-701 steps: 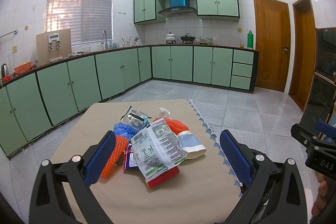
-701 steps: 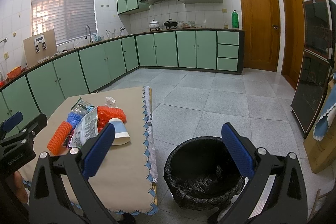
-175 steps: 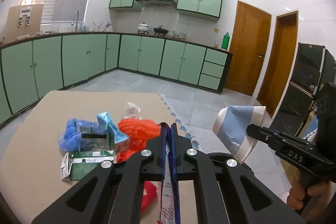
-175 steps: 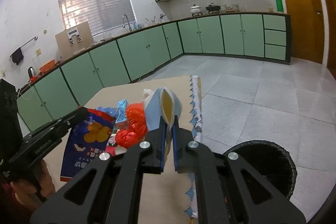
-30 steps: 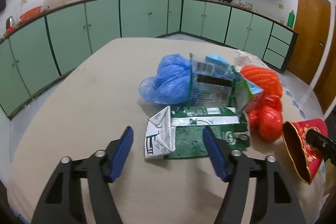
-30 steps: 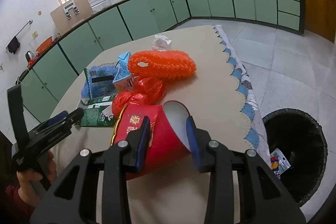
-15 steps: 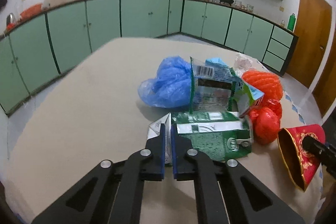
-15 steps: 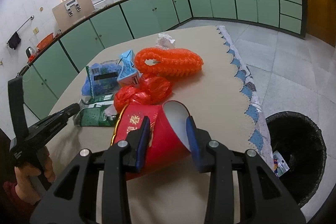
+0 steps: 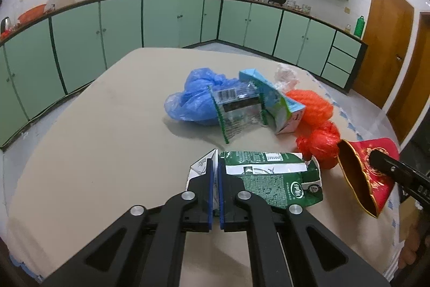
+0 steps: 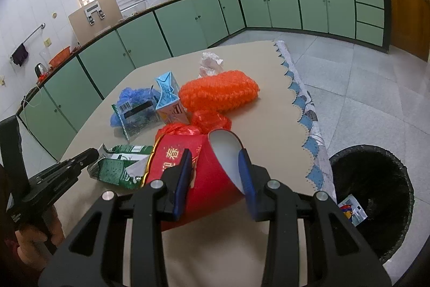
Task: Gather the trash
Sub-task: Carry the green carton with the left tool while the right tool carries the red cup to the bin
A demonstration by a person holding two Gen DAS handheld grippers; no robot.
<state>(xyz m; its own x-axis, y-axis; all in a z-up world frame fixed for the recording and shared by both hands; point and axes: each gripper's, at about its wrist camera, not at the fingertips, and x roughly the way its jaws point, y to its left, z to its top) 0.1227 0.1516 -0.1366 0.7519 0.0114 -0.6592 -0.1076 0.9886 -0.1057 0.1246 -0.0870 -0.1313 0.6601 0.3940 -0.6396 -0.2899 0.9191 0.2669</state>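
While blue bag (image 9: 197,96) crowds pile, bin (image 10: 373,195) beside table (image 9: 94,131), seemingly clear.

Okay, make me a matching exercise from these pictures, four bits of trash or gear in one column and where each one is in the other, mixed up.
Things:
1. green carton
2. red cup
3. blue plastic bag
4. trash bin

Places:
A. on the floor beside the table
B. pinched in the left gripper
C. lying on the table behind a clear wrapper
D. clamped in the right gripper

Pairs: 1-B, 2-D, 3-C, 4-A
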